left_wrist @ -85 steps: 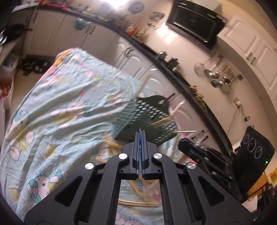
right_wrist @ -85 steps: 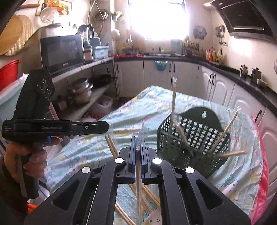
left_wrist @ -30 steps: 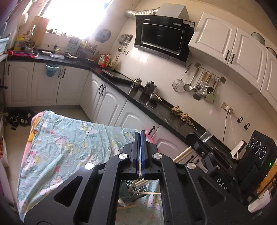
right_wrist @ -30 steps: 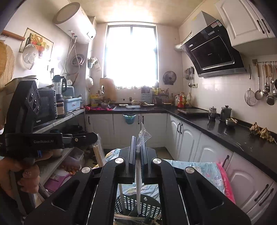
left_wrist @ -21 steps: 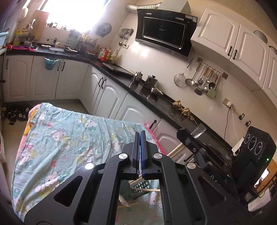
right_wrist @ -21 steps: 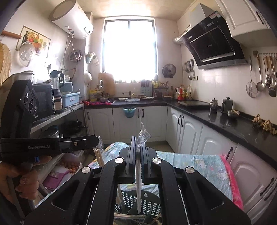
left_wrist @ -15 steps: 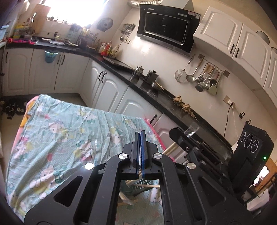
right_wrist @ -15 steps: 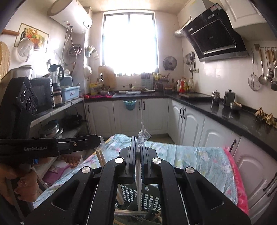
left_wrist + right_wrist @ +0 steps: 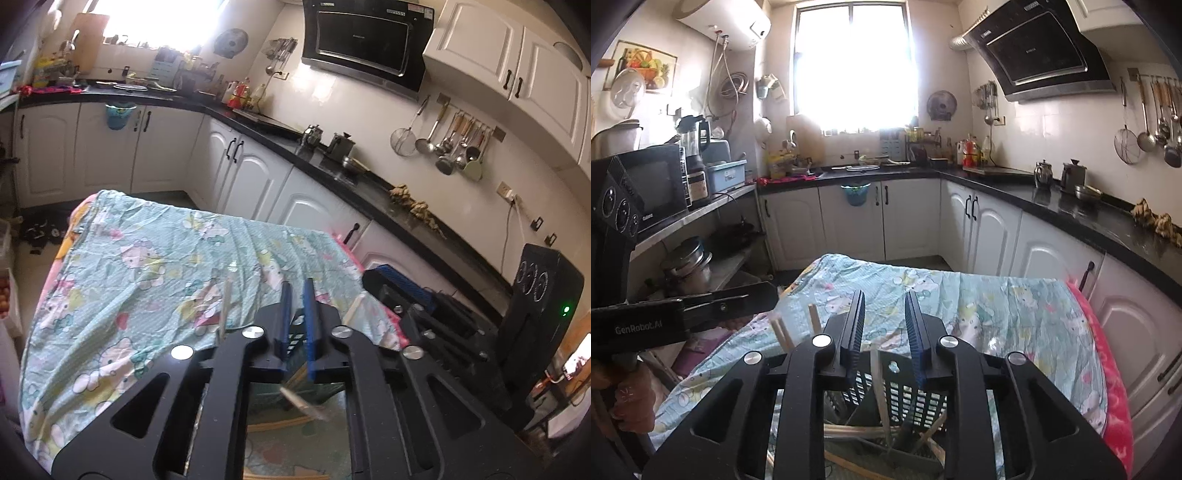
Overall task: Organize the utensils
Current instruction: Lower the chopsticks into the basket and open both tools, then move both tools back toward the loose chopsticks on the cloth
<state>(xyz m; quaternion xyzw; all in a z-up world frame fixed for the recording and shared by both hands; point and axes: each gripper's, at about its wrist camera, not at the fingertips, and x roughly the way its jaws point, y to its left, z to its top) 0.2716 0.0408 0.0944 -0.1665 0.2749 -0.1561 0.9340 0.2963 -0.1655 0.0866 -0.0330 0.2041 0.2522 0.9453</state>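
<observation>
A dark green slotted utensil basket (image 9: 905, 398) stands on the table right below both grippers and holds several wooden chopsticks. My right gripper (image 9: 884, 321) is open and empty above it; a plastic-wrapped chopstick (image 9: 881, 395) stands in the basket between its fingers. My left gripper (image 9: 297, 317) is open and empty; a wrapped chopstick (image 9: 303, 402) shows blurred and tilted below its fingers, over the basket (image 9: 295, 336). More chopstick ends (image 9: 223, 306) stick up beside the fingers. The left gripper also shows at the left of the right wrist view (image 9: 738, 299).
The table wears a light blue cartoon-print cloth (image 9: 147, 266) with a pink edge (image 9: 1108, 369). Loose chopsticks (image 9: 280, 424) lie on the cloth by the basket. White cabinets and a black counter (image 9: 1071, 206) run behind and to the right. Shelves with a microwave (image 9: 653, 184) stand at left.
Both grippers have opened and let go of their wrapped chopsticks, which have dropped toward the basket. Both views have tilted down a little toward the table.
</observation>
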